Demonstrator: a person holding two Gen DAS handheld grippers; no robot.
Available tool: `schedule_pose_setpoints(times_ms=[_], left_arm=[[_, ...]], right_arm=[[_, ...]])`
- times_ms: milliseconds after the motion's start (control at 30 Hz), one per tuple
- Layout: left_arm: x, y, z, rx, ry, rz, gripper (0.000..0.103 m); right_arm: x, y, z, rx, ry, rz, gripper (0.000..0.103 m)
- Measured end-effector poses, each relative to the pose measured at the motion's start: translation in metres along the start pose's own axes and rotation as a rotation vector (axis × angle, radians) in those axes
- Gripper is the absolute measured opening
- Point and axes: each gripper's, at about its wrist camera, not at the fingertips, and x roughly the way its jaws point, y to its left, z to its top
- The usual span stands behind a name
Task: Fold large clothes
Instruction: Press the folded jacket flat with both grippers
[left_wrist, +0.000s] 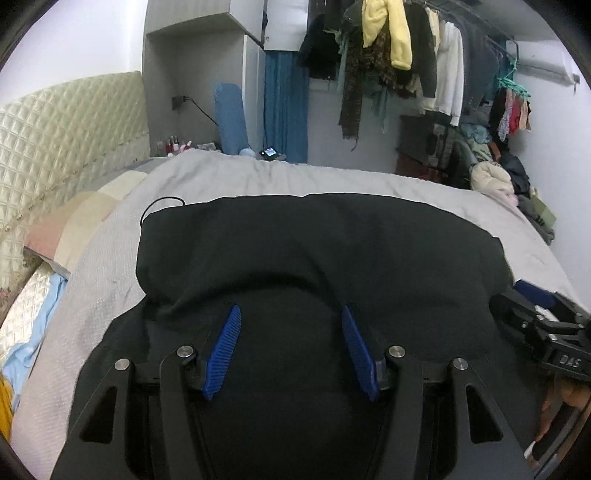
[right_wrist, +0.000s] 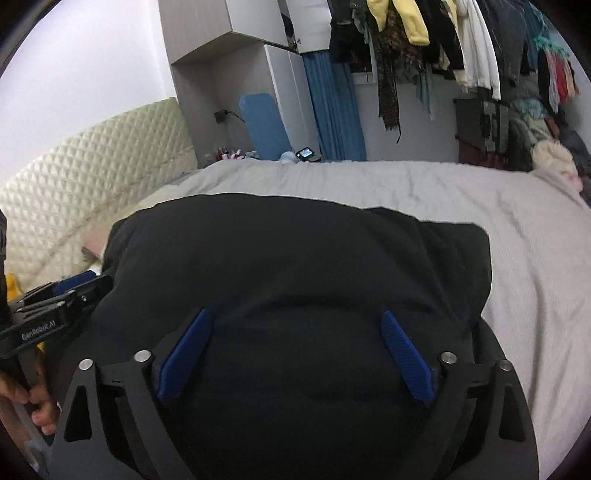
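A large black garment (left_wrist: 317, 236) is being shown lying folded on the grey bed cover (left_wrist: 258, 173), with a thin cord loop at its far left corner.

Legible markings:
- "DAS", pale raised letters on the black body of the right gripper (left_wrist: 532, 295), seen at the right edge of the left wrist view.
- "GenRobot AI", white print on the black body of the left gripper (right_wrist: 79, 282), seen at the left edge of the right wrist view.

No other text readable.
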Motion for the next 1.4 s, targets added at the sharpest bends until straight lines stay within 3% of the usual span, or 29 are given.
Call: schedule_pose_setpoints(times_ms=[433,700,1100,1400], left_arm=[[0.055,-0.005,0.023,0.037,0.069,0.009,0.058],[0.089,0.003,0.024,-0.002,0.102,-0.001,0.058],[0.052,0.018,0.022,-0.009,0.039,-0.024,0.058],[0.038,0.066,0.015,-0.031,0.018,0.095,0.058]], right_arm=[[0.04,0.002,0.011,-0.027,0.015,-0.038,0.103],[0.07,0.003,0.013,-0.046,0.042,-0.03,0.103],[0.034,-0.004,0.016,-0.057,-0.005,-0.001,0.103],[0.013,-0.039,0.016,-0.069,-0.005,-0.08,0.103]])
